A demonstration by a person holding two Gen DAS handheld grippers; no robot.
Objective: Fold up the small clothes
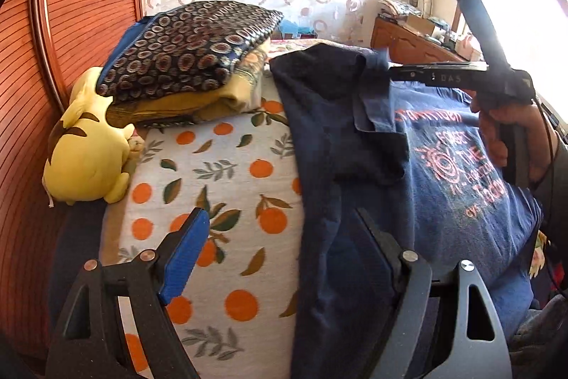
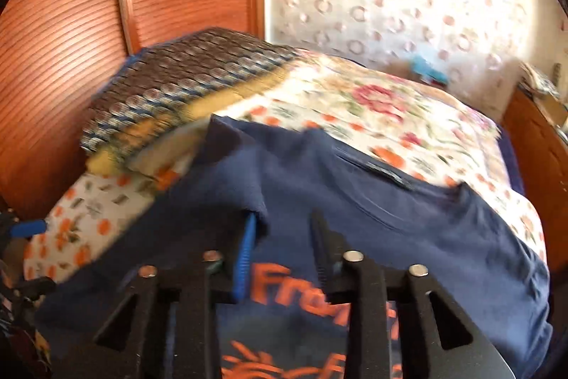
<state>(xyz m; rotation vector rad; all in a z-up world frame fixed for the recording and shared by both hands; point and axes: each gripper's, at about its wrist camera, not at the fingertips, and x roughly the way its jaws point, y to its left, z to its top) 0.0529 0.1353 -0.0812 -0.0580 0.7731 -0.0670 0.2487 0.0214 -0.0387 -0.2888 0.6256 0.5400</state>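
A navy T-shirt [image 1: 443, 166] with orange print lies on the bed, one side folded over its middle. It also shows in the right wrist view [image 2: 408, 222]. My left gripper [image 1: 280, 233] is open and empty at the shirt's left edge, one finger over the sheet, the other over the cloth. My right gripper [image 2: 284, 229] is open over the shirt's chest, its left finger at the edge of a folded sleeve flap [image 2: 234, 158]. In the left wrist view the right gripper [image 1: 387, 73] reaches in from the right above the collar area.
The bed has an orange-fruit sheet [image 1: 227, 173]. A stack of folded blankets [image 1: 188, 59] and a yellow plush toy [image 1: 85, 144] sit at the far left by a wooden headboard [image 1: 71, 6]. A floral cover [image 2: 372, 109] lies beyond the shirt. A wooden dresser [image 1: 408, 41] stands far right.
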